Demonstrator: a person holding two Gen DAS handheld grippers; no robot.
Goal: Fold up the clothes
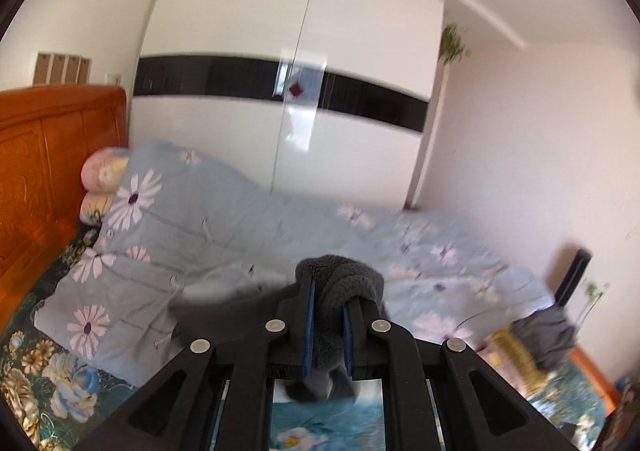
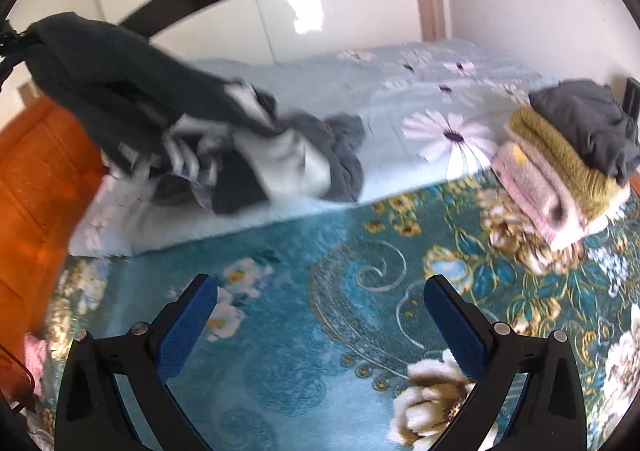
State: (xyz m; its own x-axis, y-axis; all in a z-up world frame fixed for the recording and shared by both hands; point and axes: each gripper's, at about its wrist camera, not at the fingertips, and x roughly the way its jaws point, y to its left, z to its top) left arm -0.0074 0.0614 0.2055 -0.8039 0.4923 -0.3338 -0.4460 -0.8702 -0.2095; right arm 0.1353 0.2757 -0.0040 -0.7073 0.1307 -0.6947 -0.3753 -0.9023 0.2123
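My left gripper [image 1: 329,291] is shut on a bunched dark grey fleece garment [image 1: 340,279], held up in the air above the bed. In the right wrist view that same dark garment [image 2: 100,63] hangs from the upper left and trails down to a heap of grey and white clothes [image 2: 256,159] lying on the pale blue quilt. My right gripper [image 2: 320,287] hovers open over the teal floral bedspread [image 2: 304,331], nothing between its blue pads [image 2: 188,327].
A folded stack of olive, pink and dark grey clothes [image 2: 568,163] sits at the right on the bed. A pale blue flowered quilt [image 1: 192,227] and pillows [image 1: 102,187] lie against the orange wooden headboard [image 1: 48,171]. A white wardrobe [image 1: 288,51] stands behind.
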